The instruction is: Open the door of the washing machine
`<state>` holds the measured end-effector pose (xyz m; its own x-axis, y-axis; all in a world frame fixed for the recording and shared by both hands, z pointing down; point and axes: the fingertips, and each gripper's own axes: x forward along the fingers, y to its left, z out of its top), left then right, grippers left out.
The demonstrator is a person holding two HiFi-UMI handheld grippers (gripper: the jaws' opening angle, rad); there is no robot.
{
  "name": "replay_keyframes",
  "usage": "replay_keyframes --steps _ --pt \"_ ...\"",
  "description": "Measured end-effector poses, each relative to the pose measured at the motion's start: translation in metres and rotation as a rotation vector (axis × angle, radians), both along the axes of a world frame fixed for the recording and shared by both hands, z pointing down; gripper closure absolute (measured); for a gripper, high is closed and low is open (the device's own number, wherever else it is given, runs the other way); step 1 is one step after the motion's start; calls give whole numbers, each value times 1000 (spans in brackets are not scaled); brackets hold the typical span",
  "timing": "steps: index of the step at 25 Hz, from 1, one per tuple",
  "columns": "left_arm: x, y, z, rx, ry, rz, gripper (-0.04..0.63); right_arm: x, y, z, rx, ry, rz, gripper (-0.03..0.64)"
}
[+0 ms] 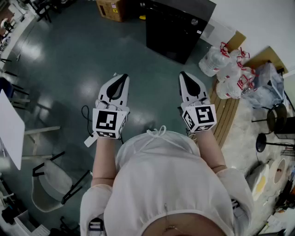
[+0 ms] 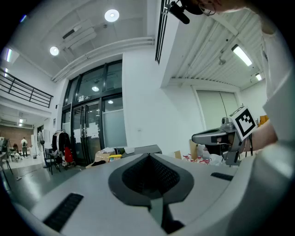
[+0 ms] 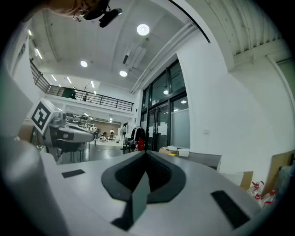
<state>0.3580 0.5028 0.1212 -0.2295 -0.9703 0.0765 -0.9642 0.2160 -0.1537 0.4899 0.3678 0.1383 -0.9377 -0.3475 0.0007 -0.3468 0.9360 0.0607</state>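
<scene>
The washing machine (image 1: pixel 177 27) is a black box with a round knob, standing on the floor at the top of the head view, its door closed. My left gripper (image 1: pixel 122 77) and right gripper (image 1: pixel 183 74) are held level side by side in front of the person's body, well short of the machine. Both are shut with nothing between their jaws. In the left gripper view the left gripper's (image 2: pixel 148 155) jaws meet in a point, and the right gripper (image 2: pixel 216 137) shows at the side. The right gripper view shows the right gripper's (image 3: pixel 146 154) jaws shut too, with the left gripper (image 3: pixel 69 133) beside it.
Several large water bottles (image 1: pixel 226 64) lie on a wooden pallet (image 1: pixel 229 113) right of the machine. A cardboard box (image 1: pixel 110 8) stands to its left. A white table (image 1: pixel 9 129) and a chair (image 1: pixel 50 179) are at the left, a black stool (image 1: pixel 272 138) at the right.
</scene>
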Motion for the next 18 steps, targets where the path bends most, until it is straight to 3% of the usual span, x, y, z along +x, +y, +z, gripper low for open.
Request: replay_keyframes --steps 16,17,18 --pt "-48 35 14 16 40 11 574 -44 32 11 -27 -28 45 620" --pt "-52 37 17 12 45 6 574 -47 31 11 -21 -38 51 569" --pt "-56 37 20 8 49 1 574 -52 29 12 -16 -45 48 408"
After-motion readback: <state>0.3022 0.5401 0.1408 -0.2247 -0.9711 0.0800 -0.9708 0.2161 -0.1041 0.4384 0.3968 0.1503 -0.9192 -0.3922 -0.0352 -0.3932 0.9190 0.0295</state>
